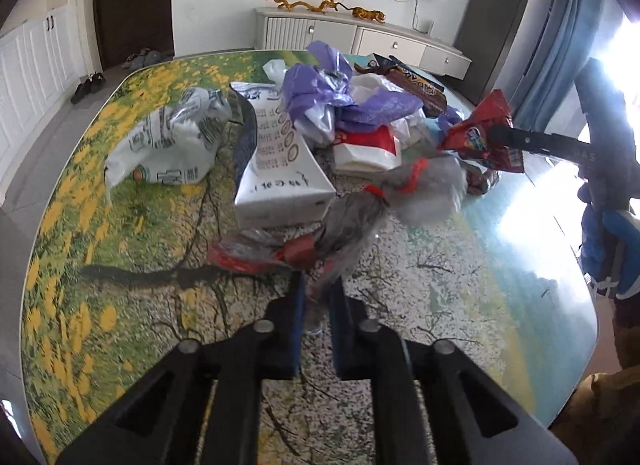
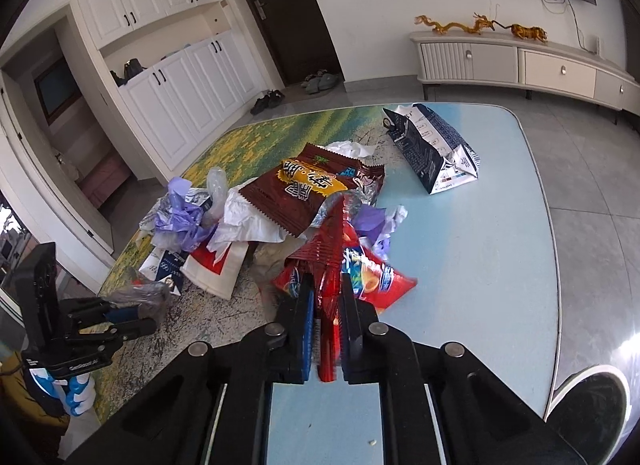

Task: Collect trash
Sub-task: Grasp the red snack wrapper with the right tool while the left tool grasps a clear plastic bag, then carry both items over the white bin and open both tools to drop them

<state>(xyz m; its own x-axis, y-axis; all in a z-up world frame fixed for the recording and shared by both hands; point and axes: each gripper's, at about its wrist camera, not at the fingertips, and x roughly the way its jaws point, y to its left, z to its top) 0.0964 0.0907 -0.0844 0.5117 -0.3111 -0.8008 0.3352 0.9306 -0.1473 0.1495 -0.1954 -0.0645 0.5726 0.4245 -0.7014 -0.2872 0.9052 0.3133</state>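
Observation:
A heap of trash lies on the table (image 1: 460, 285). My left gripper (image 1: 316, 297) is shut on a crumpled clear plastic wrapper (image 1: 352, 217) with red bits, which stretches up from the jaws toward the heap. The right wrist view shows this gripper (image 2: 136, 319) at the far left, pinching the same wrapper (image 2: 140, 293). My right gripper (image 2: 326, 293) is shut on a red snack bag (image 2: 372, 281) at the near edge of the heap. In the left wrist view that red snack bag (image 1: 480, 133) hangs lifted at the right.
The pile holds a brown snack wrapper (image 2: 304, 185), purple plastic bags (image 1: 320, 85), a white box (image 1: 280, 169), a white printed bag (image 1: 168, 141) and a red-and-white paper bag (image 1: 368, 149). A dark blue paper bag (image 2: 432, 149) stands apart at the far side. Gloved hand (image 1: 604, 249) at right.

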